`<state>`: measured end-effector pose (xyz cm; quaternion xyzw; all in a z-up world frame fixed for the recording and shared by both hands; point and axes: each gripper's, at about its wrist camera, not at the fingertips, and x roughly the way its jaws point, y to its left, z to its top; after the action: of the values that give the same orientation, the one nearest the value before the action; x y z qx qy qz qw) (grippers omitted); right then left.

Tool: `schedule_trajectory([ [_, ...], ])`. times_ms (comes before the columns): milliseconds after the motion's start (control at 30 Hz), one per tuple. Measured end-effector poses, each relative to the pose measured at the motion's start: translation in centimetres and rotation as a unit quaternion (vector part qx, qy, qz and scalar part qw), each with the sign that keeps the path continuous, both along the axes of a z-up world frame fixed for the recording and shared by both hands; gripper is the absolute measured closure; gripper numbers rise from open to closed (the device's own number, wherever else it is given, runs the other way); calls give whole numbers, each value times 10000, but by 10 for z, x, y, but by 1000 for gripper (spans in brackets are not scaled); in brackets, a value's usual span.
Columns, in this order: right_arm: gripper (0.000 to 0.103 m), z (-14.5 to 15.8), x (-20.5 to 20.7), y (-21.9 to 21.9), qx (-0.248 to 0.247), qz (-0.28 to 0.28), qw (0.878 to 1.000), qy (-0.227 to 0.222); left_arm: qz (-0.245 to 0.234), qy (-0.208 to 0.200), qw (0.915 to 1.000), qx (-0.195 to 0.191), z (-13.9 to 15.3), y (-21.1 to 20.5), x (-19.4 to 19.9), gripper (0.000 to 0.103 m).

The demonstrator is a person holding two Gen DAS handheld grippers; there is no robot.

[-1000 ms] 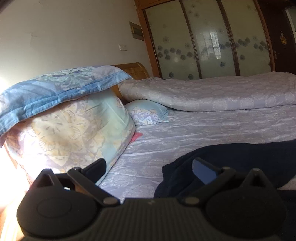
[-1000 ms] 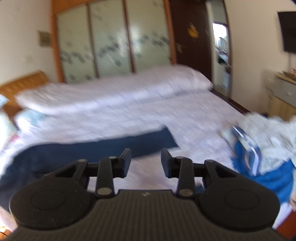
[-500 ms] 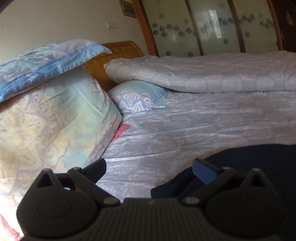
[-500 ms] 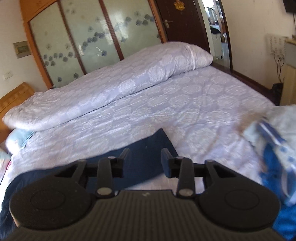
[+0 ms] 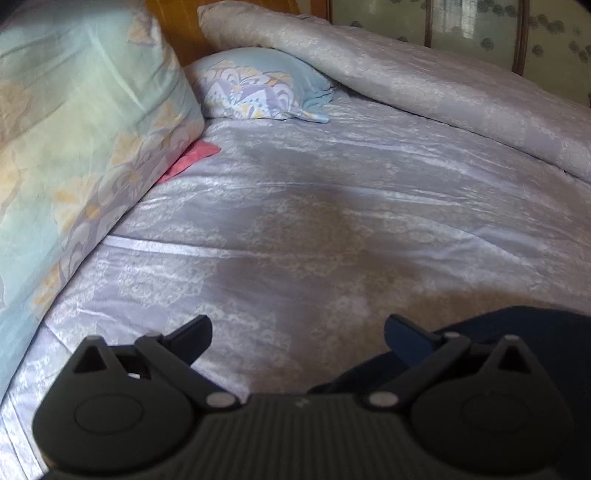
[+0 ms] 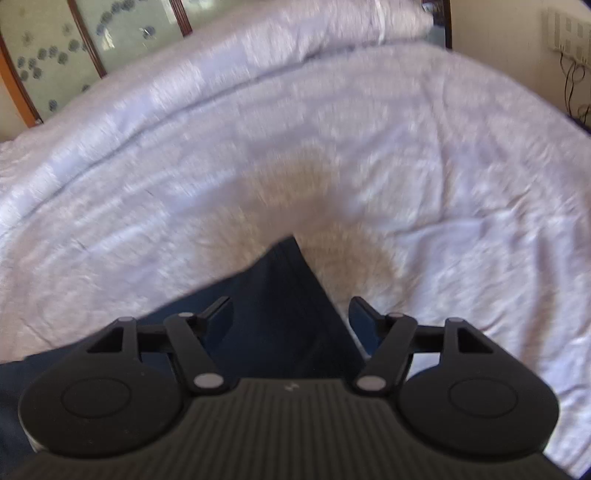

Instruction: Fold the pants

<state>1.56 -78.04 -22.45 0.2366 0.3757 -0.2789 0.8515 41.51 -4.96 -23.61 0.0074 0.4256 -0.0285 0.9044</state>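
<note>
Dark navy pants lie flat on the pale lilac bed sheet (image 5: pixel 295 221). In the left wrist view one end of the pants (image 5: pixel 517 332) shows at the lower right, behind my right finger. My left gripper (image 5: pixel 297 330) is open and empty, low over the sheet beside that end. In the right wrist view the leg end of the pants (image 6: pixel 284 295) comes to a corner between my fingers. My right gripper (image 6: pixel 291 314) is open, with its fingers either side of that corner, just above it.
A large floral pillow (image 5: pixel 74 129) stands at the left, a smaller pillow (image 5: pixel 255 88) behind it, a pink cloth (image 5: pixel 192 157) under its edge. A rolled lilac quilt (image 5: pixel 424 85) lies along the far side of the bed. Wardrobe doors (image 6: pixel 110 33) stand behind.
Both grippers have dropped lower and closer to the bed. The right gripper's fingers have opened wider and now straddle the leg end of the pants. The pile of clothes has left the right view.
</note>
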Motion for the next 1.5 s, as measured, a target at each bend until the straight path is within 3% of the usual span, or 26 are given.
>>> schedule_trajectory([
  [33, 16, -5, 5, -1, -2, 19, 10000, -11, -26, 37, 9998, -178, 2, 10, 1, 0],
  [100, 7, -7, 11, 4, -124, 165, 9997, -106, -116, 163, 9990, -393, 4, 30, -5, 0],
  [200, 6, -6, 19, 11, -328, 377, 9987, 115, -185, 420, 9962, -736, 4, 54, -20, 0],
  [333, 9, 2, 15, 11, -127, 491, 9987, -93, -334, 486, 9921, -1103, -1, 74, -41, 2],
  [467, 16, 1, 21, 12, -10, 478, 9989, 11, -297, 726, 9839, -1608, -12, 83, -43, 32],
  [567, 22, 1, 26, 14, 31, 532, 9986, 17, -501, 674, 9823, -1677, -18, 73, -43, 34],
  [667, 25, 0, 31, 16, 29, 584, 9983, 34, -511, 567, 9858, -1494, -21, 58, -39, 36],
  [700, 25, -2, 32, 18, -16, 612, 9981, 69, -508, 525, 9876, -1391, -20, 53, -39, 40],
  [733, 31, -3, 33, 20, -69, 653, 9978, 102, -540, 502, 9897, -1228, -19, 48, -39, 55],
  [767, 37, -3, 34, 22, -136, 718, 9972, 154, -607, 485, 9909, -1102, -18, 44, -41, 58],
  [900, 91, 1, 33, 29, -332, 1002, 9940, 272, -879, -99, 9953, -387, -4, 26, -56, 59],
  [967, 92, 3, 32, 33, -464, 1011, 9934, 292, -756, -338, 9961, -311, 4, 24, -56, 59],
  [1067, 93, 11, 32, 41, -718, 984, 9923, 207, -520, -604, 9954, -530, 19, 30, -56, 59],
  [1233, 93, 41, 14, 45, -752, 800, 9929, -448, -430, -1220, 9883, -811, 48, 37, -87, 60],
  [1433, 93, 73, -50, 50, -521, 507, 9921, -1021, -250, -1891, 9726, -1329, 79, 63, -157, 60],
  [1500, 93, 79, -81, 54, -415, 414, 9917, -1142, -237, -1938, 9698, -1459, 84, 73, -182, 59],
])
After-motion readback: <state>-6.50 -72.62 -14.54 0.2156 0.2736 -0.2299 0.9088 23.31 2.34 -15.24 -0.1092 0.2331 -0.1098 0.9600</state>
